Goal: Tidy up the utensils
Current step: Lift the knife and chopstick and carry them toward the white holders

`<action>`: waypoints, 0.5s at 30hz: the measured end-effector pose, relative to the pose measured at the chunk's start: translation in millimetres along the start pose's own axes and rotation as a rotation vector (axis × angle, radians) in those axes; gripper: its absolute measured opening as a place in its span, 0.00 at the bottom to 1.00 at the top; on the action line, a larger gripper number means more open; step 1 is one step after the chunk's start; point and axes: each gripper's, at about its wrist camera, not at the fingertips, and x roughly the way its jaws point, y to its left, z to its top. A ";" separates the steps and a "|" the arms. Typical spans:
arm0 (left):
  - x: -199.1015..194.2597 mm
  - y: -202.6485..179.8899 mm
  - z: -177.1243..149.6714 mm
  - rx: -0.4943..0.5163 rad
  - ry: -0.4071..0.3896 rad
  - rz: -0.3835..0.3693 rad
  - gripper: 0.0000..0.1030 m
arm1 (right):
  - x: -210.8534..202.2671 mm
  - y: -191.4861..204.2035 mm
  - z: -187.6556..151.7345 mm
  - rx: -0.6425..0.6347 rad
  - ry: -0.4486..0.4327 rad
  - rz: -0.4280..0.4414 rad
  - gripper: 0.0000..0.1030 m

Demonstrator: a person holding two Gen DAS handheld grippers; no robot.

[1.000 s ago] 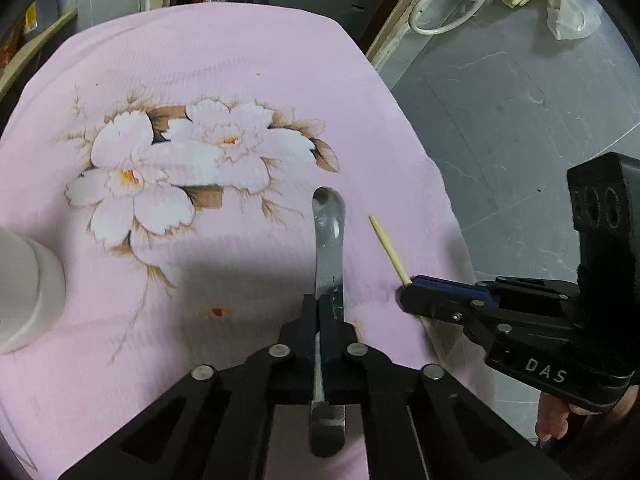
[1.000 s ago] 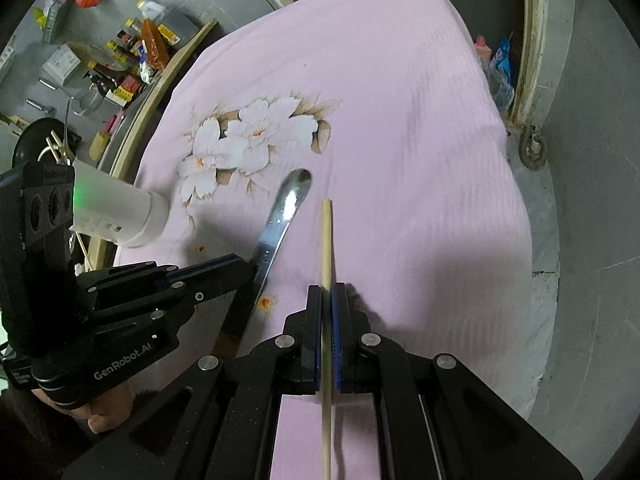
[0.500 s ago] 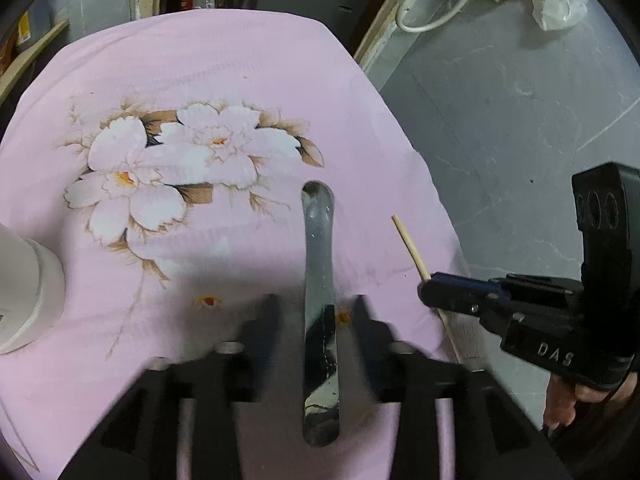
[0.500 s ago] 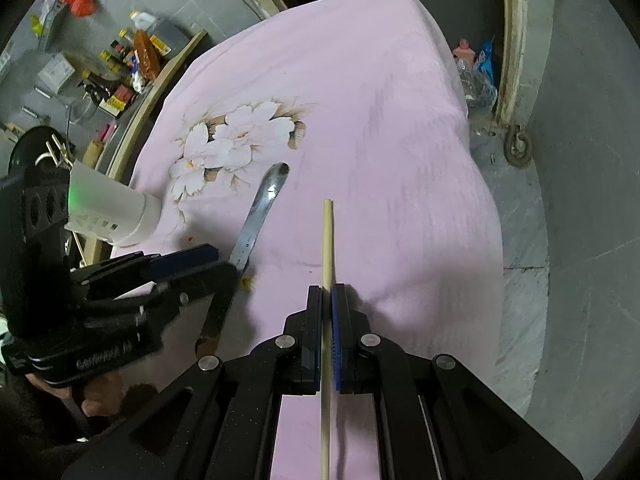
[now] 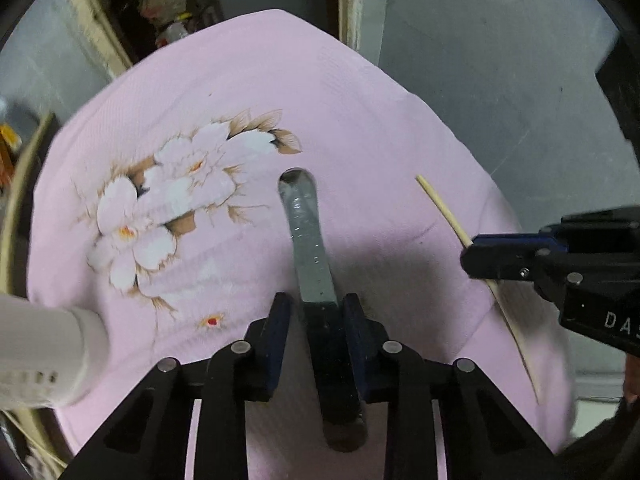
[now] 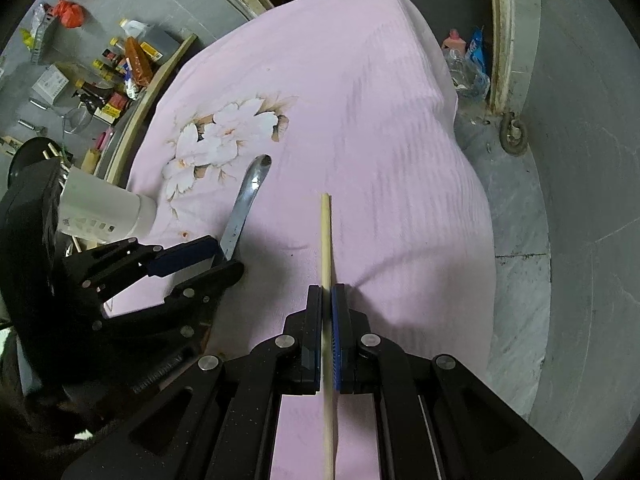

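Observation:
A metal knife (image 5: 306, 240) with a dark handle lies on the pink flowered cloth (image 5: 360, 120), blade pointing away. My left gripper (image 5: 316, 304) straddles its handle and its jaws are closing. A narrow gap still shows beside the left pad (image 5: 278, 320). From the right wrist view the same knife (image 6: 248, 196) runs into the left gripper (image 6: 224, 260). My right gripper (image 6: 327, 292) is shut on a wooden chopstick (image 6: 326, 232), which sticks out ahead of the fingers just above the cloth. In the left wrist view the chopstick (image 5: 444, 208) and right gripper (image 5: 472, 256) are at the right.
A white perforated utensil holder (image 6: 100, 208) lies on the cloth's left side, also the white holder (image 5: 48, 352) at lower left. Bottles and clutter (image 6: 120, 64) cover the floor beyond the left edge. Grey floor (image 6: 560, 200) lies to the right of the draped cloth.
The left gripper let go of the knife, spread wide, then narrowed again around the handle while rolling and shifting. The right gripper kept the chopstick nearly still.

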 end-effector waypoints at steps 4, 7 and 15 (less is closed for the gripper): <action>2.5 5.9 4.0 -0.024 0.007 -0.048 0.18 | 2.2 4.6 0.1 -0.005 0.002 -0.016 0.04; -0.6 23.3 -1.5 -0.076 -0.003 -0.111 0.16 | 1.9 4.4 -2.1 -0.007 -0.007 -0.015 0.04; -12.6 55.9 -36.4 -0.260 -0.117 -0.291 0.16 | -15.9 5.1 -12.7 -0.003 -0.128 0.035 0.04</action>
